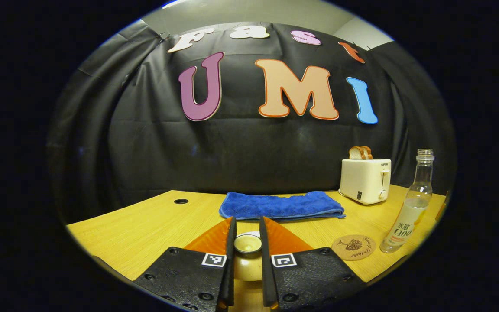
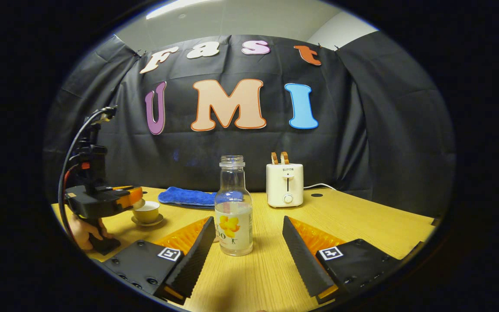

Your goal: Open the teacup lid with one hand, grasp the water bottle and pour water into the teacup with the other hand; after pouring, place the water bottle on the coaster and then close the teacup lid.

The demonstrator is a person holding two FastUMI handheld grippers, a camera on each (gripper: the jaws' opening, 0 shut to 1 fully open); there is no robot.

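Here, we list what stands on the table (image 2: 362,225).

1. Left gripper (image 1: 247,242): we see its two fingers drawn close together, one on each side of the teacup lid (image 1: 248,242), seemingly touching its knob. In the right gripper view the same gripper (image 2: 134,196) sits at the far left, held from below by a hand (image 2: 85,232), with a cable looping up behind it.
2. Teacup (image 2: 146,212): we find it on a saucer (image 2: 147,222) directly under the left gripper's tips. Whether the lid rests on the cup or is raised off it, we cannot tell.
3. Right gripper (image 2: 246,242): we note its fingers spread wide and holding nothing. The bottle stands between them without touching either.
4. Water bottle (image 2: 233,208): clear, uncapped, upright on the bare table, with liquid in its lower part and a label. In the left gripper view it stands at the right (image 1: 409,208), just beside the coaster.
5. Coaster (image 1: 353,247): round, brown, flat on the table, with nothing on it.
6. Blue towel (image 1: 280,205): folded, lying toward the back of the table, beyond the teacup.
7. Toaster (image 2: 284,185): pale, near the back wall, with two slices of bread (image 1: 361,152) standing up out of it and a cord running off to one side.
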